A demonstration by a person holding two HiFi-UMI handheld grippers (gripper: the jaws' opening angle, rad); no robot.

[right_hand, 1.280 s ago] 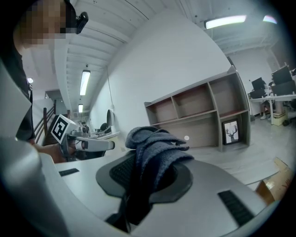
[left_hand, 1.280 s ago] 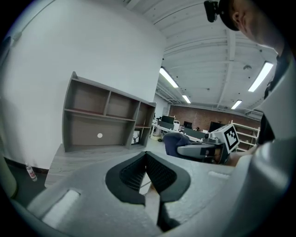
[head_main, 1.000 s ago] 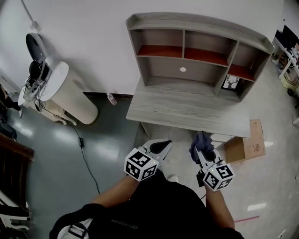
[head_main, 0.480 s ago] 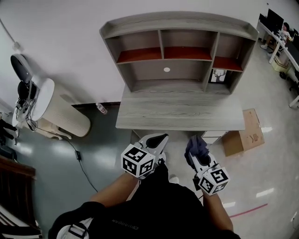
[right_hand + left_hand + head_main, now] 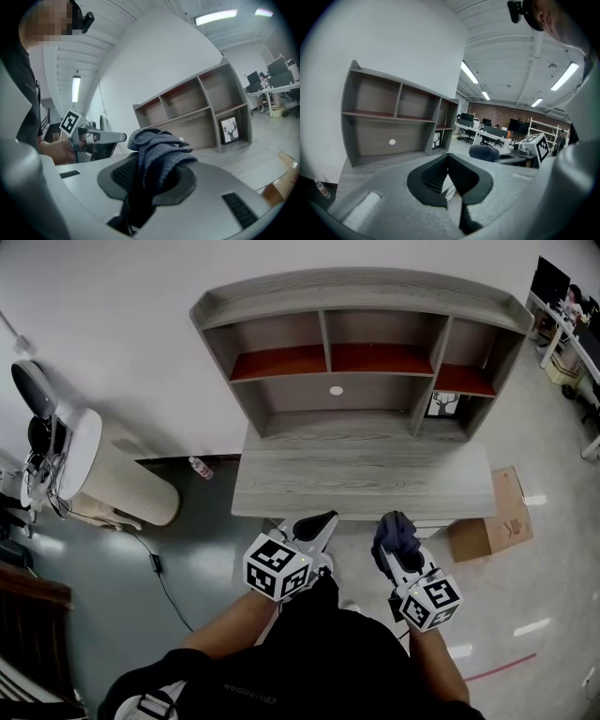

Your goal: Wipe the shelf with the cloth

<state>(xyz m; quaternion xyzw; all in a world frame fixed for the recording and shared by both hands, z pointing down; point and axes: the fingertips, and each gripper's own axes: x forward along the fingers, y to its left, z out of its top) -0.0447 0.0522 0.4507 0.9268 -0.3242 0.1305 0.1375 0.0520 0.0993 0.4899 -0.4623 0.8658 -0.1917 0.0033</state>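
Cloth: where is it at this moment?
In the head view the dark blue cloth sits at lower right, clamped in the right gripper, just short of the front edge of the desk below the shelf unit.

A framed deer picture (image 5: 442,405) stands upright. A cardboard box (image 5: 492,521) sits on the floor at right. At left, a cream cylindrical appliance (image 5: 112,474) stands by the wall, a small bottle (image 5: 200,468) lies at the wall's foot, and a dark cable (image 5: 155,554) trails across the floor.
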